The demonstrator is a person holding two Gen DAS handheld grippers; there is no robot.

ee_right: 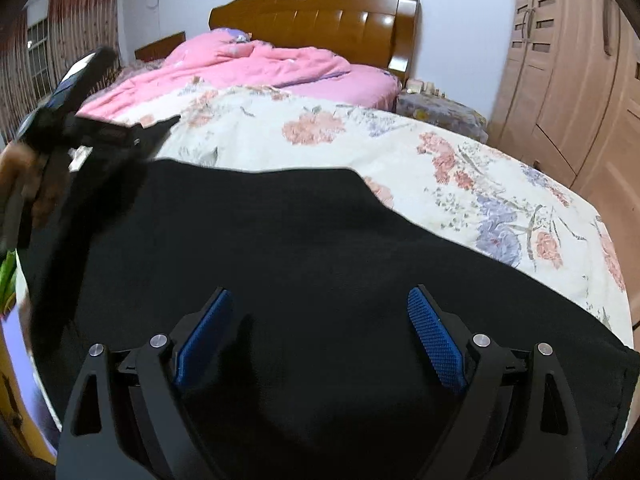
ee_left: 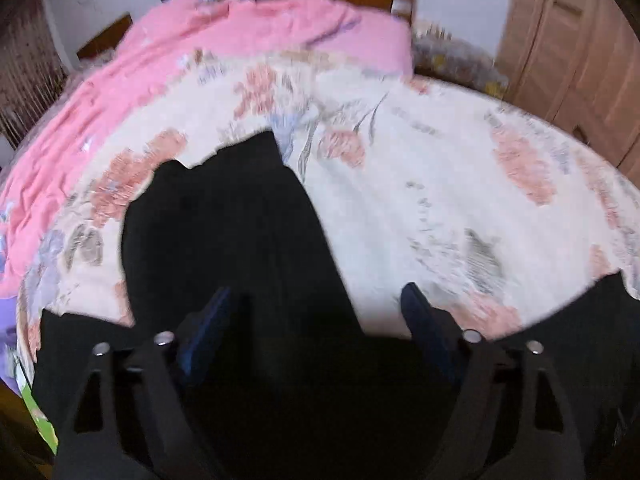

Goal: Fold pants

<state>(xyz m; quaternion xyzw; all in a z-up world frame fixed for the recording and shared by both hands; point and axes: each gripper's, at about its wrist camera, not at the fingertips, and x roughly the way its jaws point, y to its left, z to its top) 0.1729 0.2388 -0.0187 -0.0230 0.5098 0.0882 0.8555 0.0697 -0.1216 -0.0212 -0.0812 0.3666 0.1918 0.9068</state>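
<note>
Black pants (ee_left: 224, 232) lie on the floral bedspread (ee_left: 440, 184), one leg reaching away from me in the left wrist view. My left gripper (ee_left: 316, 300) is open and hovers over the pants, holding nothing. In the right wrist view the pants (ee_right: 300, 248) spread wide across the near part of the bed. My right gripper (ee_right: 320, 304) is open just above the black cloth and empty. The left gripper (ee_right: 68, 92) also shows in the right wrist view, blurred, over the pants' far left end.
A pink quilt (ee_right: 248, 64) is bunched at the head of the bed by a wooden headboard (ee_right: 320, 20). A wooden wardrobe (ee_right: 572, 80) stands at the right. A cluttered bedside table (ee_right: 440, 112) sits beside the bed. Curtains (ee_right: 60, 40) hang at the left.
</note>
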